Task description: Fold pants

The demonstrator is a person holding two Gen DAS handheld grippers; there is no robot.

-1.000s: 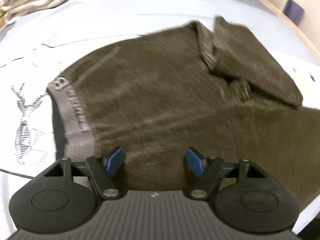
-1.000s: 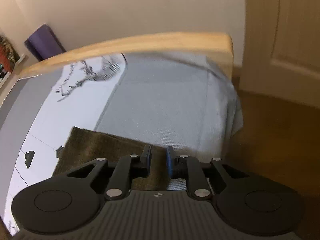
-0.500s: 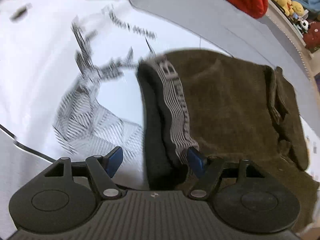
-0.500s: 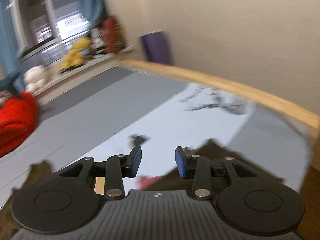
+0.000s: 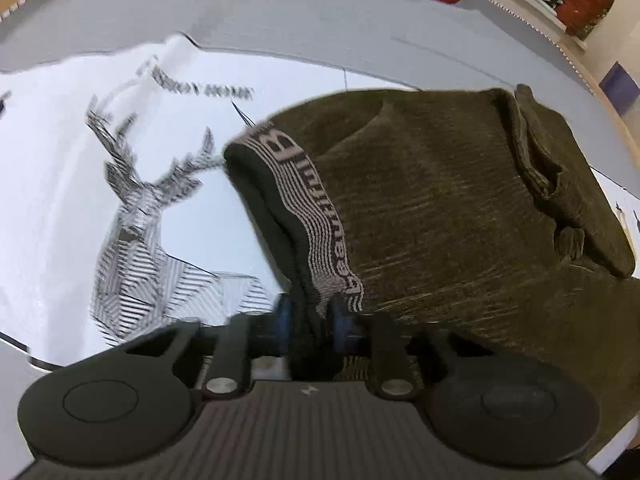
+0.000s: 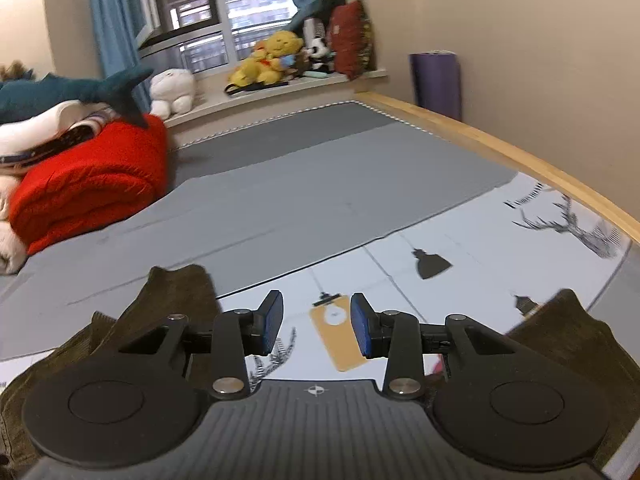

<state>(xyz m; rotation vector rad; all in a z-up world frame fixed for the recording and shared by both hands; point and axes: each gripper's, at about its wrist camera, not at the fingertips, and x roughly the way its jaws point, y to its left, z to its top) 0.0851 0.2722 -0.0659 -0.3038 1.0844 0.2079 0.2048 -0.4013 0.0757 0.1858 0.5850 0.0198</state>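
Observation:
The olive-brown pants (image 5: 440, 208) lie spread on the bed, one leg folded over at the right. Their grey striped waistband (image 5: 304, 184) runs down toward my left gripper (image 5: 310, 320), whose jaws are closing, with the blue pads pressing on the waistband's near end. In the right wrist view my right gripper (image 6: 316, 322) hangs open above the bedcover with nothing between its pads. Parts of the pants (image 6: 172, 300) show below it on both sides.
The bedcover has a white panel with a deer print (image 5: 132, 208) and grey sheet (image 6: 300, 184) beyond. A red blanket (image 6: 88, 184) and pale bedding sit at the far left. A wooden bed edge (image 6: 520, 160) runs along the right, with plush toys (image 6: 272, 60) on the sill.
My left gripper moved to the waistband's edge and closed on it. My right gripper let go of the pants, opened, rose and swung to face across the bed.

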